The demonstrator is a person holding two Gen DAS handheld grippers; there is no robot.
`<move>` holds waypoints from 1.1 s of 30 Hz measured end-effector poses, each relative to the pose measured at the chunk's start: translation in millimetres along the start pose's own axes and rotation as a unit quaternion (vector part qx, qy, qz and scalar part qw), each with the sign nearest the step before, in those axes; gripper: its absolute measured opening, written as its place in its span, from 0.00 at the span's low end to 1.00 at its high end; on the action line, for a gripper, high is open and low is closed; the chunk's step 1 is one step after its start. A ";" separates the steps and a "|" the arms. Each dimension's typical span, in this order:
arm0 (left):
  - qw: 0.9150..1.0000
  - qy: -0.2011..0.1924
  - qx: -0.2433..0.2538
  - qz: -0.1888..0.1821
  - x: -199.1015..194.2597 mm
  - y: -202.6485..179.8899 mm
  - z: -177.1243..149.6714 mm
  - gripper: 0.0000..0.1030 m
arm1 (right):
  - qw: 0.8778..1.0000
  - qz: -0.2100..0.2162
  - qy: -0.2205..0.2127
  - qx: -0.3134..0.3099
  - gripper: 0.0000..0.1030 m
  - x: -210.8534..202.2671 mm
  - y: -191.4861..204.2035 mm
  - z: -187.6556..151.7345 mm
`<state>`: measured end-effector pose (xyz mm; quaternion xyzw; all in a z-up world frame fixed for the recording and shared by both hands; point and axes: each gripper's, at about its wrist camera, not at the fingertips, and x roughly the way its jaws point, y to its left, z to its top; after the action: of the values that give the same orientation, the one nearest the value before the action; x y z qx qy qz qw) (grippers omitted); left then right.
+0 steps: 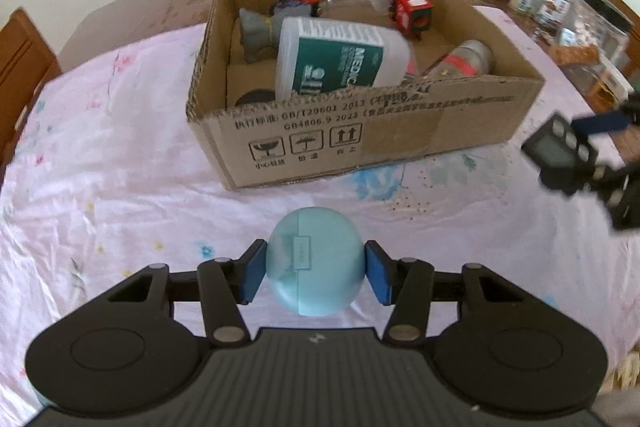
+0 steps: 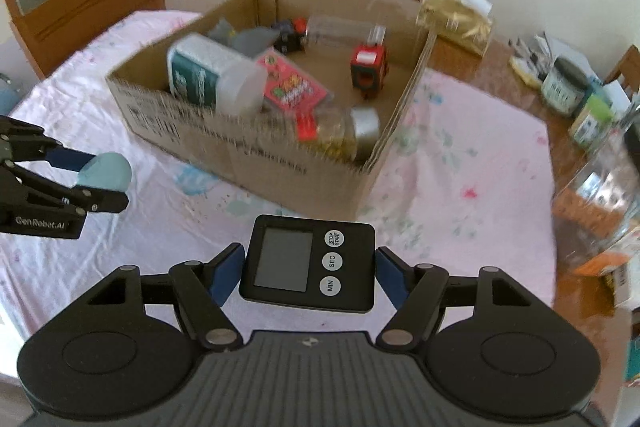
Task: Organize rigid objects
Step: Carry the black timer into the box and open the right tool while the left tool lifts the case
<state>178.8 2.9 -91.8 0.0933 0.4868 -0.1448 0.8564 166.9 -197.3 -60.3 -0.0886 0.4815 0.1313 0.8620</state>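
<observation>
Standing beyond both grippers on the pink tablecloth [image 1: 120, 155], the cardboard box [image 1: 360, 131] holds a white bottle [image 1: 340, 55], a red cube [image 1: 412, 11] and jars. The right gripper [image 2: 310, 269] clamps a black timer [image 2: 308, 265] between its pads; the left gripper [image 1: 316, 273] pinches a pale blue case [image 1: 316, 261], both short of the box.

box [image 1: 360, 131] top open; cloth [image 1: 120, 187] w/ free room.

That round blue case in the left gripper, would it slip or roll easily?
Probably a bit slippery: the blue case looks smooth and rounded, and the left gripper pinches only its curved sides. It looks hard, so it should keep its shape. Set down, it might rock or roll.
</observation>
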 end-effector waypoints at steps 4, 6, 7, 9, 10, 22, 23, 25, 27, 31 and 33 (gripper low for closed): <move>1.000 -0.006 0.018 -0.012 -16.8 4.6 7.7 0.50 | 0.999 0.005 -0.032 -0.010 0.73 -22.2 -8.6 23.6; 1.000 -0.008 0.018 -0.019 -26.2 8.0 11.9 0.50 | 0.998 0.004 -0.054 -0.017 0.73 -27.0 -11.5 39.8; 1.000 -0.009 0.017 -0.022 -29.5 10.0 13.3 0.50 | 0.998 0.006 -0.062 -0.018 0.73 -26.9 -13.0 45.4; 0.999 -0.015 0.017 -0.024 -38.0 11.9 18.2 0.50 | 0.997 0.007 -0.075 -0.024 0.73 -19.6 -15.0 60.2; 0.999 -0.018 0.018 -0.024 -40.8 13.0 20.3 0.50 | 0.997 0.007 -0.077 -0.027 0.73 -13.8 -16.2 66.8; 0.999 -0.048 0.017 -0.006 -65.2 13.9 41.4 0.50 | 0.999 0.010 -0.048 -0.009 0.99 50.5 -24.9 99.4; 0.999 -0.050 0.018 -0.006 -66.2 13.2 43.1 0.50 | 0.998 0.012 -0.057 -0.003 1.00 45.6 -25.7 98.7; 0.998 -0.052 0.022 -0.008 -66.5 11.6 48.5 0.50 | 0.998 0.015 -0.063 0.002 1.00 38.0 -25.6 97.3; 0.998 -0.054 0.027 -0.010 -66.4 8.9 55.5 0.50 | 0.998 0.005 -0.063 0.007 1.00 31.0 -24.8 94.4; 0.997 -0.061 0.044 -0.017 -65.0 3.1 72.1 0.50 | 0.998 -0.003 -0.065 0.026 1.00 12.0 -24.4 81.7; 0.996 -0.066 0.054 -0.021 -64.2 -0.5 84.1 0.50 | 0.997 -0.003 -0.068 0.044 1.00 2.7 -26.0 74.8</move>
<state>215.4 -12.8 6.2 0.1195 0.4221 -0.1950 0.8772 236.7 -200.7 -23.0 -0.0432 0.4269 0.1134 0.8961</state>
